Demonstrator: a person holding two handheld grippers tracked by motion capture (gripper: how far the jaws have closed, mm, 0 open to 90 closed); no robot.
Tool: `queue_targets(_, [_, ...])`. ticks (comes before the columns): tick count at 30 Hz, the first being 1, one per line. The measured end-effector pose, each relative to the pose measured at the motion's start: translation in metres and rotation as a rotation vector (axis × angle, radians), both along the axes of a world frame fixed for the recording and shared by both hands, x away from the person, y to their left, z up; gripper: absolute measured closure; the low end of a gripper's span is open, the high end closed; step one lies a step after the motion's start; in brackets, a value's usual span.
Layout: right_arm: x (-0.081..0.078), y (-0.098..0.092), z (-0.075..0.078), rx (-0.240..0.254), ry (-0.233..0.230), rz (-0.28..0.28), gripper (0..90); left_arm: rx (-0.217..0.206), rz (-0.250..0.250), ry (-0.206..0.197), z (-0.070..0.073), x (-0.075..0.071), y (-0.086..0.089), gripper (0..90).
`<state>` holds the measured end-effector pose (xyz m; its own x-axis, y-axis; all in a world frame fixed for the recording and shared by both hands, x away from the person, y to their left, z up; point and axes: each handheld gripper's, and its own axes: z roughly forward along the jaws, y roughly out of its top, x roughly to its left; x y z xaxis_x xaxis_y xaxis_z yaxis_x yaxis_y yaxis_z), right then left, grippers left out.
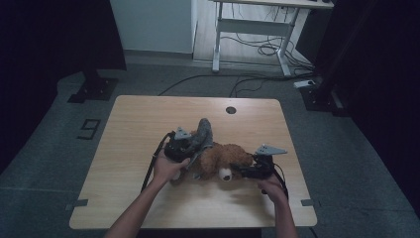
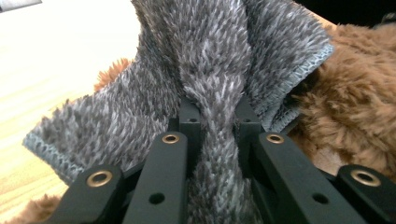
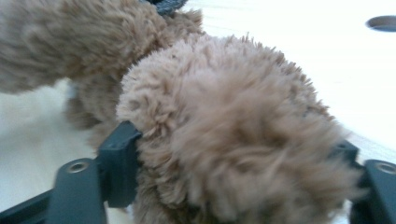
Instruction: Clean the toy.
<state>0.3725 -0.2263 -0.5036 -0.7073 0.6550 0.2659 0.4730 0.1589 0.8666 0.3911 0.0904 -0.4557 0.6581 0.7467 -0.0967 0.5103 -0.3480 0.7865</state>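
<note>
A brown plush dog (image 1: 223, 161) lay on its side near the middle of the wooden table (image 1: 148, 119), with a grey fuzzy cloth (image 1: 202, 133) draped at its back. The left gripper (image 1: 190, 148) was clenched on a bunched fold of the cloth, lifting it beside the toy. The right gripper (image 1: 236, 172) stood at the dog's head; fur filled the space between its jaws, though whether the pads pressed in was hard to tell. The step looked like dressing or undressing the toy. Next, the cloth likely needed drawing across while the head was steadied. A cable hole (image 1: 231, 110) lay beyond, well apart.
</note>
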Motion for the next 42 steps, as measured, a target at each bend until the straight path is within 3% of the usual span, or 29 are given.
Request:
queue_targets(1, [0.000,0.000,0.000,0.000,0.000,0.000,21.3,0.000,-0.001,-0.003,-0.001,-0.002,0.001,78.8])
queue_targets(2, [0.000,-0.007,0.005,0.051,0.023,-0.005,20.0,-0.004,0.002,-0.007,-0.002,-0.004,0.001,78.8])
queue_targets(3, [0.000,-0.007,0.005,0.051,0.023,-0.005,20.0,-0.008,0.002,-0.007,-0.002,-0.005,0.002,78.8])
queue_targets(5, [-0.002,-0.017,0.012,0.095,0.024,-0.052,18.0,-0.008,-0.004,-0.009,-0.003,-0.009,0.002,78.9])
queue_targets(9, [-0.004,-0.018,0.019,0.118,0.021,-0.064,13.8,-0.007,-0.019,-0.016,-0.004,-0.021,0.004,79.0])
queue_targets(11, [-0.004,-0.013,0.021,0.096,0.032,-0.080,12.0,-0.011,-0.031,-0.024,-0.006,-0.031,0.005,79.0])
queue_targets(12, [-0.003,-0.010,0.020,0.062,0.036,-0.086,10.8,-0.011,-0.031,-0.024,-0.006,-0.031,0.005,79.0])
queue_targets(13, [-0.003,-0.010,0.020,0.062,0.036,-0.086,10.8,-0.018,-0.034,-0.024,-0.007,-0.034,0.007,79.0])
queue_targets(14, [-0.002,-0.005,0.016,0.021,0.052,-0.083,8.2,-0.019,-0.040,-0.025,-0.007,-0.036,0.008,78.9])
queue_targets(16, [0.000,-0.001,0.012,-0.002,0.060,-0.068,5.0,-0.027,-0.051,-0.025,-0.009,-0.043,0.011,78.9])
queue_targets(18, [0.002,0.004,0.006,-0.018,0.088,-0.041,0.0,-0.034,-0.061,-0.025,-0.012,-0.050,0.013,78.8])
queue_targets(25, [0.006,0.013,-0.011,-0.027,0.171,0.047,0.0,-0.054,-0.085,0.001,-0.023,-0.069,0.020,78.7])
queue_targets(26, [0.006,0.019,-0.017,-0.019,0.205,0.088,1.8,-0.047,-0.079,-0.002,-0.025,-0.071,0.022,78.7])
queue_targets(28, [0.006,0.020,-0.018,-0.012,0.204,0.097,4.9,-0.051,-0.075,0.000,-0.026,-0.071,0.023,78.7])
queue_targets(30, [0.005,0.019,-0.017,-0.015,0.200,0.104,16.5,-0.077,-0.076,0.017,-0.028,-0.070,0.025,78.7])
queue_targets(36, [0.005,0.017,-0.017,-0.010,0.182,0.122,32.2,-0.065,-0.058,-0.006,-0.034,-0.072,0.018,78.8])
queue_targets(40, [0.006,0.017,-0.013,-0.042,0.120,0.086,37.8,-0.076,-0.049,-0.007,-0.035,-0.067,0.012,78.9])
queue_targets(41, [0.007,0.016,-0.011,-0.057,0.084,0.047,40.3,-0.084,-0.049,-0.001,-0.035,-0.065,0.011,78.9])
queue_targets(42, [0.007,0.016,-0.011,-0.057,0.084,0.047,40.3,-0.086,-0.048,0.001,-0.035,-0.062,0.009,78.9])
